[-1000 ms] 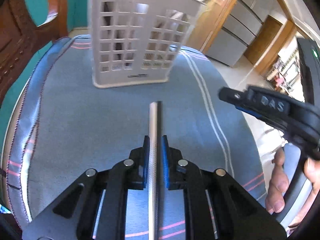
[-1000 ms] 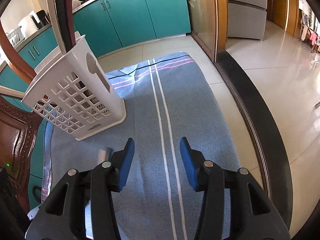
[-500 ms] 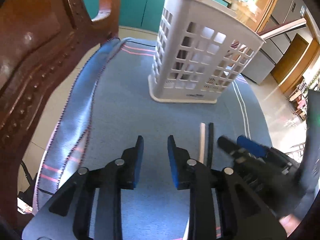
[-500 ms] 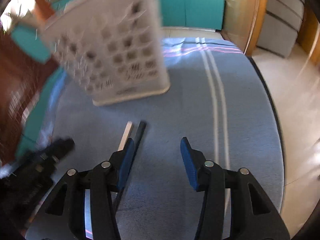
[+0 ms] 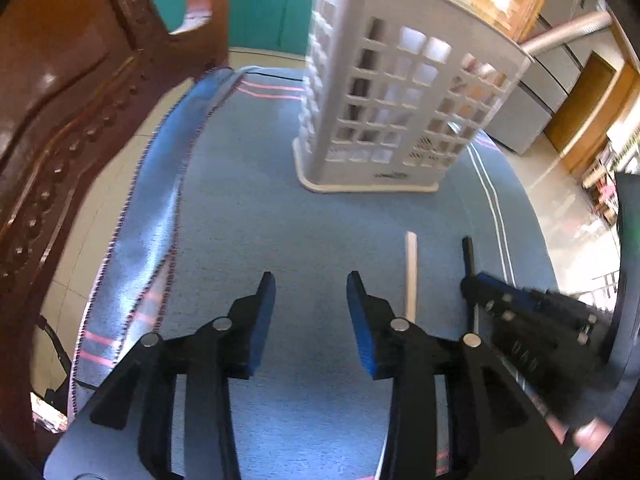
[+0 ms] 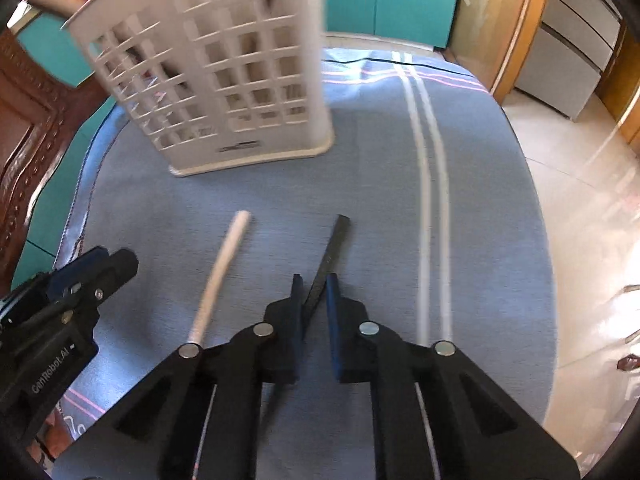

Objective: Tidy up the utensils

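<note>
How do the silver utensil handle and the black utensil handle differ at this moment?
The silver utensil handle is pale and round; the black utensil handle is dark and flat-looking. The silver one lies free, while the black one sits between the right hand-held gripper's narrowed jaws. Both lie on the blue cloth, ends toward the white basket.

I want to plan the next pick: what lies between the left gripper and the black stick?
The pale stick lies between the left gripper and the black stick, on the blue cloth; the right wrist view shows it.

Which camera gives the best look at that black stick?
The right wrist view: the black stick lies centred between the right gripper fingers. The left wrist view catches only its tip, the rest hidden by that gripper.
</note>
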`<state>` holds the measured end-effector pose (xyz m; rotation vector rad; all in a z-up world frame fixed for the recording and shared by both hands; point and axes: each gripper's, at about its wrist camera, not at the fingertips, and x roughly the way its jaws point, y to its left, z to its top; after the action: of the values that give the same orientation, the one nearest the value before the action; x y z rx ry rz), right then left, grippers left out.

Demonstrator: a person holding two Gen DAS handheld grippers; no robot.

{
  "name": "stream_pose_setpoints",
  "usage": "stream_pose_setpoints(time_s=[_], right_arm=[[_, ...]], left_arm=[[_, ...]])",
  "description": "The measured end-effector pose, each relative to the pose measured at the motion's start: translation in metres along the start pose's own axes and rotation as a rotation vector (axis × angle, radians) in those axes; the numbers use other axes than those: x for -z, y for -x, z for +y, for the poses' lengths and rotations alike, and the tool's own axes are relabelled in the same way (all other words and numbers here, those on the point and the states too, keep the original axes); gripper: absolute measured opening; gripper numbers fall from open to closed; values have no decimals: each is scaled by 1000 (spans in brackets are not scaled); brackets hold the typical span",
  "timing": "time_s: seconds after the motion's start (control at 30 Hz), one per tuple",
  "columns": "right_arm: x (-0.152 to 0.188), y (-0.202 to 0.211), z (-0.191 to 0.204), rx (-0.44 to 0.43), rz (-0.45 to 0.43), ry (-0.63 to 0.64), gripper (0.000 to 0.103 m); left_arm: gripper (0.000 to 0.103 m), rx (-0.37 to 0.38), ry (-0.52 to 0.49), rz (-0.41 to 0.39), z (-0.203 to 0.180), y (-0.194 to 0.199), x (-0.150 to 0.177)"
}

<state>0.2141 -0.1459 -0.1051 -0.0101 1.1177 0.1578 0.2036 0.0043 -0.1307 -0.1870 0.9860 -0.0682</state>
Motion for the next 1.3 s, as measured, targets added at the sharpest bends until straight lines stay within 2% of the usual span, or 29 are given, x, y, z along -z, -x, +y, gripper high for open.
stream_pose_setpoints(time_s=[0.1,0.27,0.4,0.6,0.7,0.83,0.97,1.07,1.13,1.3], right_arm=[[-3,0,-15,29,7,-7,10],[-7,6,-34,14,-13,-57,10],[-8,13,-46,17,-43,-101,10],[-7,11,-49,27,-36,-105,11],[-6,12,-49,31,-31,-104,12],[-4,10,-48,34,-27,-95,12],[-2,8,-41,27,-22,-74,12],[-2,6,-32,10,-17,-47,13],[-1,3,-27,15,-9,-32,22],[-2,-2,-25,29,1,-21,24]], left_arm=[[39,21,-39,8,-10,-2,3],[43,39,-108,1,-29,0,9],[43,32,-140,3,-38,-3,12],[44,26,-186,42,-51,-15,19],[44,-1,-218,31,-57,-17,21],[28,-51,-204,23,-54,-17,19],[28,-66,-164,21,-40,-17,13],[32,-65,-165,21,-40,-18,13],[35,-68,-172,19,-43,-17,13],[40,-84,-196,14,-45,-21,9]])
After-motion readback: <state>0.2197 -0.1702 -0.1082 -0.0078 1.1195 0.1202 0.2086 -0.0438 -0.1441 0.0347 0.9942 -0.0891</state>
